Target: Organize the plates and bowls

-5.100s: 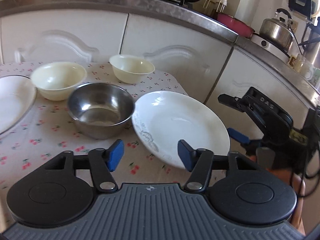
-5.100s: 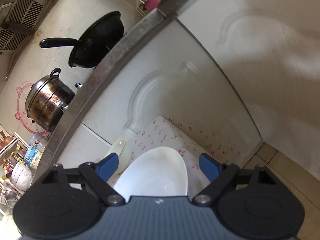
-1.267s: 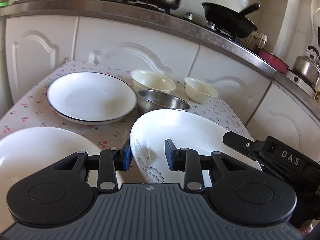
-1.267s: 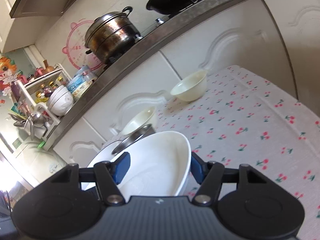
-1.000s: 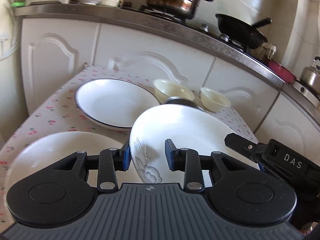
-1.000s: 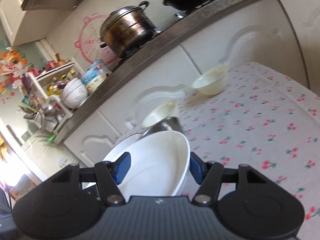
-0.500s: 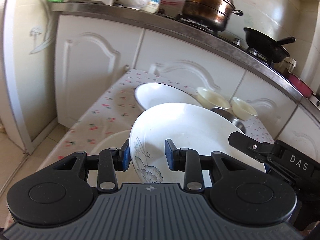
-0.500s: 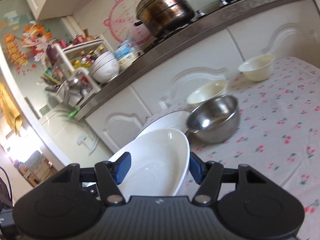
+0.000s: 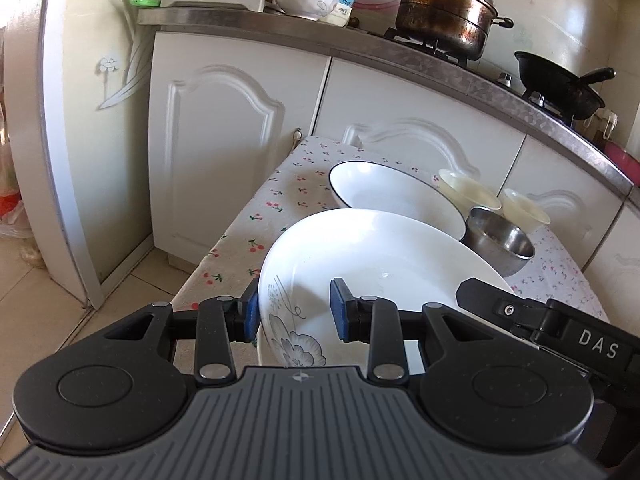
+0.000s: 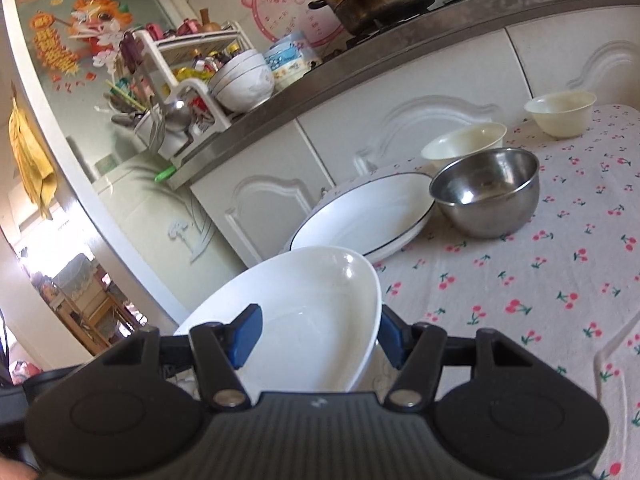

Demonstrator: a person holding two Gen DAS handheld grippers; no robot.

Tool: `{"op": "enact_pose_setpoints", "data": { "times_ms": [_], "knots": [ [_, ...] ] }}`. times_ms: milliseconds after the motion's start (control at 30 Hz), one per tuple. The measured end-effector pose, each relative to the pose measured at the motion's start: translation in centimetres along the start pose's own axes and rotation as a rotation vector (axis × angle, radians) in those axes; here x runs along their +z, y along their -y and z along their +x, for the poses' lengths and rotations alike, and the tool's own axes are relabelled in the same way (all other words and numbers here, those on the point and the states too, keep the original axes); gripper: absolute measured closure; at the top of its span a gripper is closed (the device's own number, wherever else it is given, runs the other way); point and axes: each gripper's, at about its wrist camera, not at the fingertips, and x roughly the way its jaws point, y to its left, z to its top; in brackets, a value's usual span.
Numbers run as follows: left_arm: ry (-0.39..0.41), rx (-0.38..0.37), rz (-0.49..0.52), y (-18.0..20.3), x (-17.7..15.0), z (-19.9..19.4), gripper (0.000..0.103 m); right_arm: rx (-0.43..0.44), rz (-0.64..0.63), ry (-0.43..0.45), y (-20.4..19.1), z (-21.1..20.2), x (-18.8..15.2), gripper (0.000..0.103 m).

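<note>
A white deep plate with a grey flower print (image 9: 372, 264) is held between both grippers above the near left end of the table. My left gripper (image 9: 294, 311) is shut on its near rim. My right gripper (image 10: 316, 336) straddles its opposite rim (image 10: 304, 312), jaws set wide on either side of the wall. A black-rimmed white plate (image 9: 394, 196) lies behind it, also in the right wrist view (image 10: 368, 216). A steel bowl (image 10: 486, 192) and two cream bowls (image 10: 464, 142) (image 10: 560, 114) stand further back.
The table carries a cherry-print cloth (image 10: 540, 280). White cabinets (image 9: 224, 140) and a counter with a steamer pot (image 9: 444, 4) and a black wok (image 9: 560, 88) run behind it. A dish rack (image 10: 180, 80) with stacked bowls stands on the counter. Tiled floor (image 9: 48, 312) lies left.
Both grippers have carried the flower-print plate leftward along the table to its near left end. The plain white plate seen beneath it earlier is now hidden.
</note>
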Motion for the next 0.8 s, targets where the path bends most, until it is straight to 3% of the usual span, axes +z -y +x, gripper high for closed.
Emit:
{"op": "enact_pose_setpoints", "data": {
  "times_ms": [267,567,733,800],
  "knots": [
    [-0.029,0.023,0.002,0.0,-0.7,0.5,0.068,-0.013,-0.028,-0.016,-0.1,0.1,-0.5,0.041],
    [-0.008,0.022,0.027,0.1,-0.8,0.3,0.067,-0.054,-0.112,-0.007,-1.0,0.1,-0.8,0.037],
    [-0.002,0.032,0.018,-0.1,-0.7,0.0,0.055,-0.112,-0.19,0.036,-1.7,-0.5,-0.7,0.023],
    [0.006,0.036,0.013,-0.1,-0.5,-0.3,0.045,-0.101,-0.18,0.048,-1.4,-0.7,-0.5,0.02]
  ]
}}
